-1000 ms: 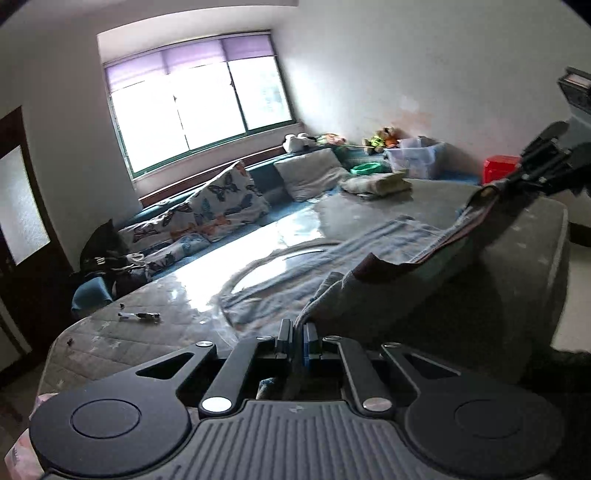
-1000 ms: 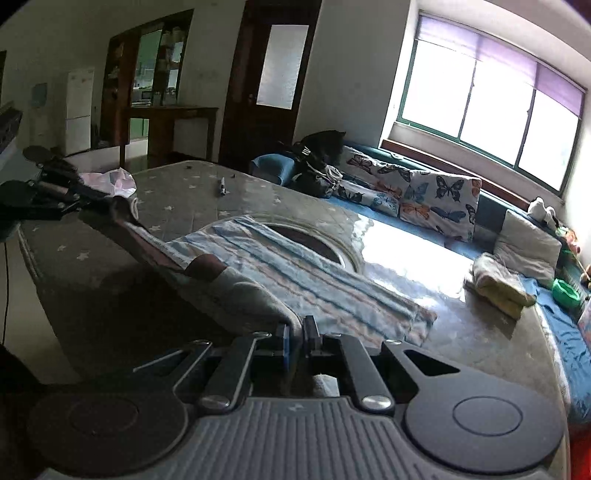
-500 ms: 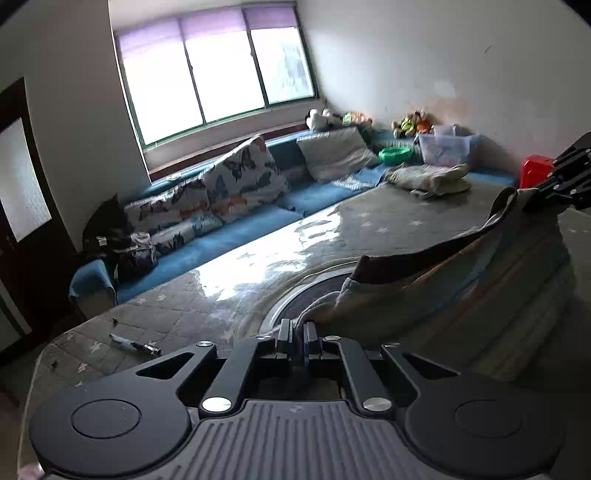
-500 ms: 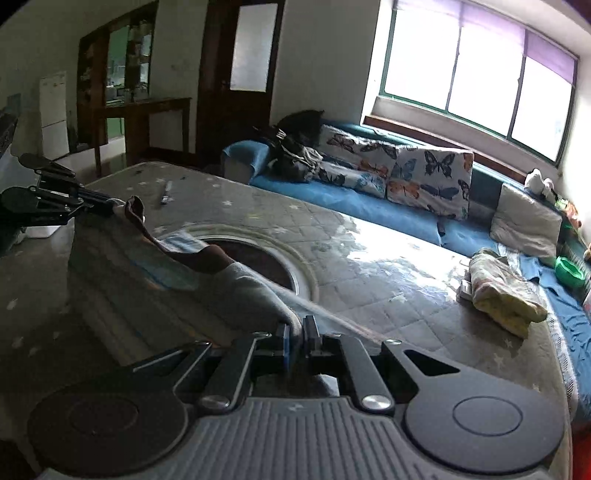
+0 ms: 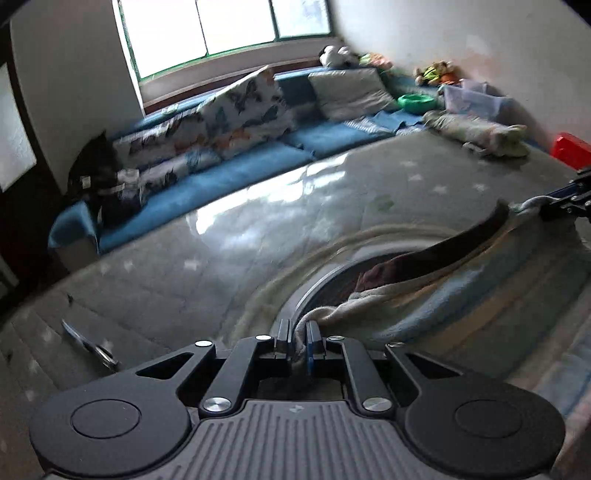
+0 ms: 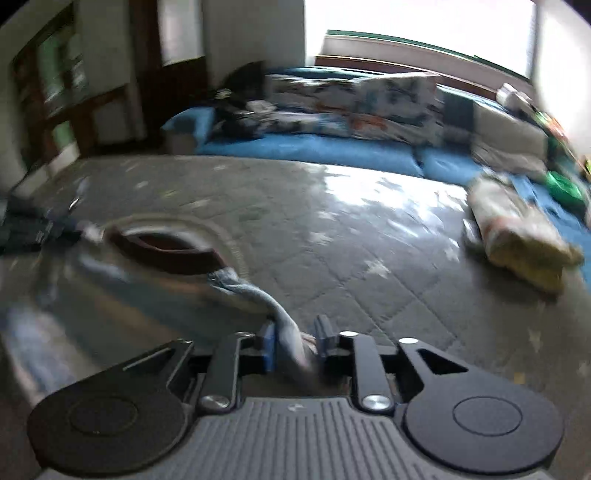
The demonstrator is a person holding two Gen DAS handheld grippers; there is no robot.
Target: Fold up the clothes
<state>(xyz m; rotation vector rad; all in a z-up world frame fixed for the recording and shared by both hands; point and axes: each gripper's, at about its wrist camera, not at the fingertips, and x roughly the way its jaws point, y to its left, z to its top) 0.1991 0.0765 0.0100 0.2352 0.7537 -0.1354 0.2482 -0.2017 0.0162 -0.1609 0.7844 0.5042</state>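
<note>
Over the near side of a grey quilted mattress, both grippers lower a striped garment by its corners, finishing a fold. The left gripper has fingers barely parted around cloth; the right gripper has fingers that have just been opening, fabric lying loose between them. Next, both should let go fully and draw back without dragging the fold.

Ahead of my jaws the mattress lies bare; folded clothes and cushions block its far edge.

Place: you are in a home living room.
Evidence: blue sofa, butterfly cushions, soft toys, big window.
</note>
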